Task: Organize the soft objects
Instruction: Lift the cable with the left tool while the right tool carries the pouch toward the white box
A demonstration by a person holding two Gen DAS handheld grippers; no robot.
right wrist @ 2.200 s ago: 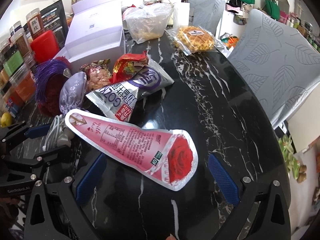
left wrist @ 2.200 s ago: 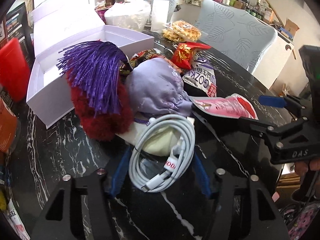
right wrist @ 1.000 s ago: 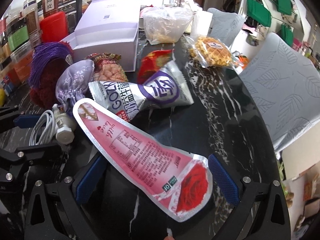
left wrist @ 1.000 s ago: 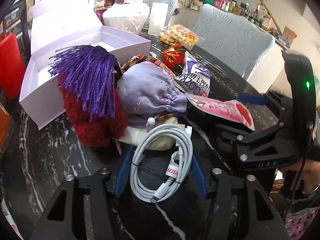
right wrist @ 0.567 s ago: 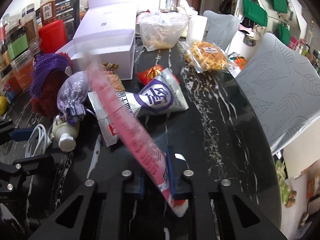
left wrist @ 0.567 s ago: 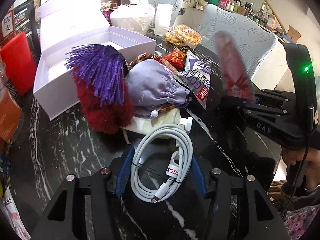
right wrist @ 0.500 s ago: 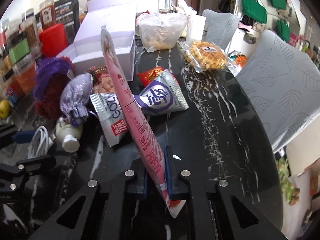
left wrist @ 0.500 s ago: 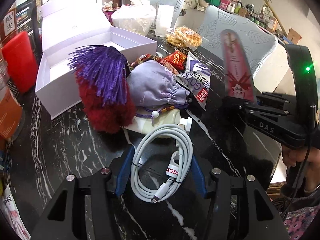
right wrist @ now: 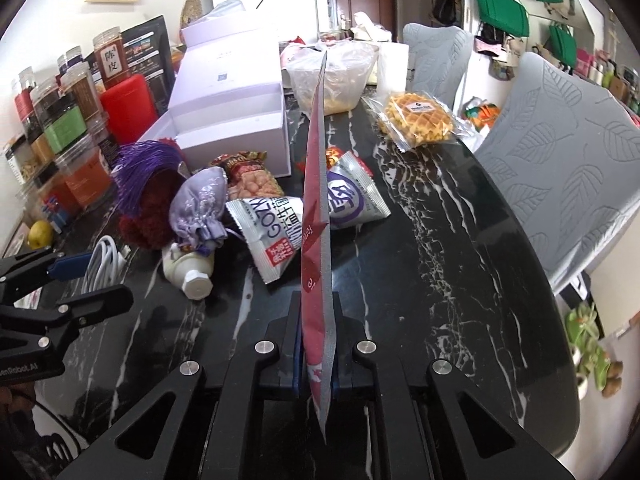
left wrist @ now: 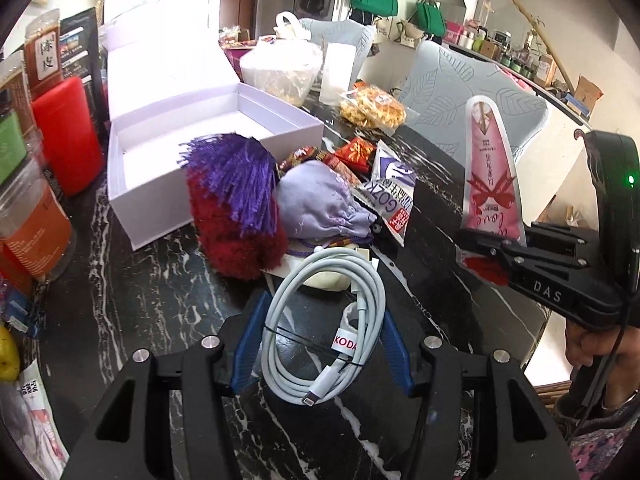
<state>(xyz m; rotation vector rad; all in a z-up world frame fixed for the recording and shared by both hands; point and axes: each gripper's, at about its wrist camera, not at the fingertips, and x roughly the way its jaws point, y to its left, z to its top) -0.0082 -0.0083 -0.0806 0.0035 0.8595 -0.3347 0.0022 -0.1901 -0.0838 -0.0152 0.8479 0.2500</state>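
Observation:
My right gripper [right wrist: 316, 344] is shut on a flat pink rose-print pouch [right wrist: 316, 208] and holds it upright, edge-on, above the black marble table [right wrist: 440, 240]; the pouch also shows in the left wrist view [left wrist: 490, 176]. My left gripper [left wrist: 322, 338] is open around a coiled white cable [left wrist: 326, 328] that lies on the table. A purple-and-red tassel [left wrist: 236, 200], a lilac drawstring bag [left wrist: 320, 204] and a silver snack packet [right wrist: 288, 228] lie in a pile beyond it. An open white box [left wrist: 192, 132] stands behind the pile.
A waffle packet [right wrist: 418, 120] and a clear bag of food [right wrist: 340, 76] sit at the table's far end. Jars and a red canister [right wrist: 124, 104] line the left side. A small white bottle [right wrist: 188, 272] lies by the pile. Grey chairs [right wrist: 560, 152] stand to the right.
My right gripper closed on the pink pouch and lifted it off the table, turning it upright. My left gripper has stayed open around the cable.

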